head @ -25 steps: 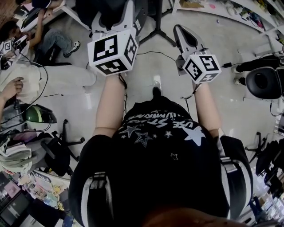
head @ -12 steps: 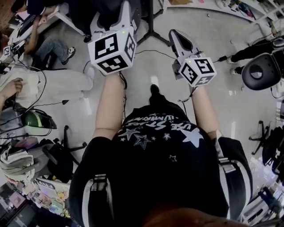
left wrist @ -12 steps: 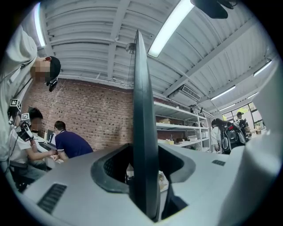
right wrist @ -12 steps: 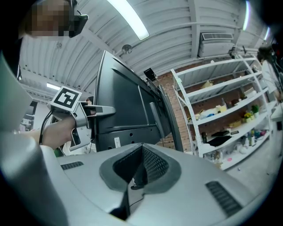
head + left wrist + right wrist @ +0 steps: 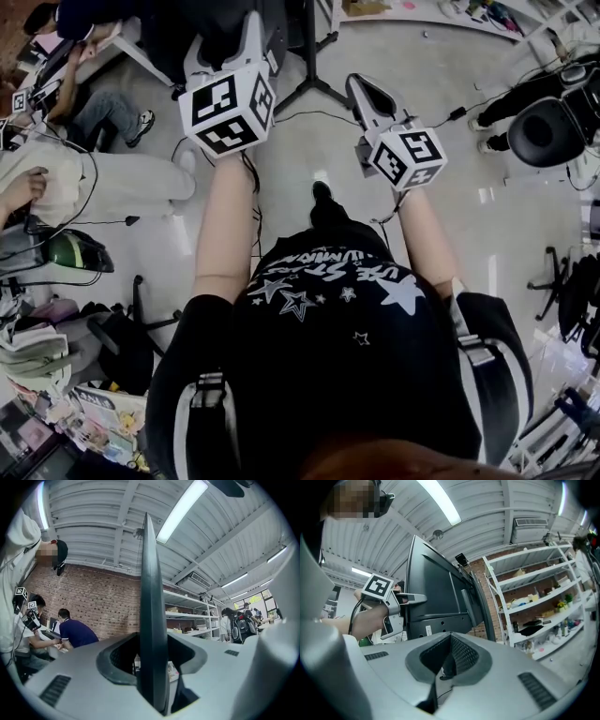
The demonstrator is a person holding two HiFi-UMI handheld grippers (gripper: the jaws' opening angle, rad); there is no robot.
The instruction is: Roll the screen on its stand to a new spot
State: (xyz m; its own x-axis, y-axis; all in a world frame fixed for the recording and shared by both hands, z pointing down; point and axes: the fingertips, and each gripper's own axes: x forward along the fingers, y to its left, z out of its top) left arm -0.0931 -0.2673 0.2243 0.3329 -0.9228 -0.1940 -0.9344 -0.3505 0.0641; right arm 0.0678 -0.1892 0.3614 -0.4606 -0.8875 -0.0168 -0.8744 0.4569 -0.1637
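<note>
The screen (image 5: 433,588) stands on a black stand with splayed legs (image 5: 314,86), its dark back facing the right gripper view. My left gripper (image 5: 251,30) is shut on the screen's side edge. In the left gripper view that edge (image 5: 149,597) runs as a thin dark upright strip between the jaws of my left gripper (image 5: 152,667). My right gripper (image 5: 361,86) is held a little right of the stand pole and touches nothing. In its own view my right gripper (image 5: 440,667) has its jaws together and empty, and my left gripper (image 5: 389,602) shows at the screen's left edge.
People sit at a desk (image 5: 56,56) on the left, with cables and a green helmet (image 5: 75,248) on the floor. A black office chair (image 5: 544,131) stands at the right. White shelving (image 5: 534,602) lines the brick wall behind the screen.
Both grippers and the stand have shifted across the floor together. The black chair has slid up and left in the head view. Neither gripper's jaws have changed.
</note>
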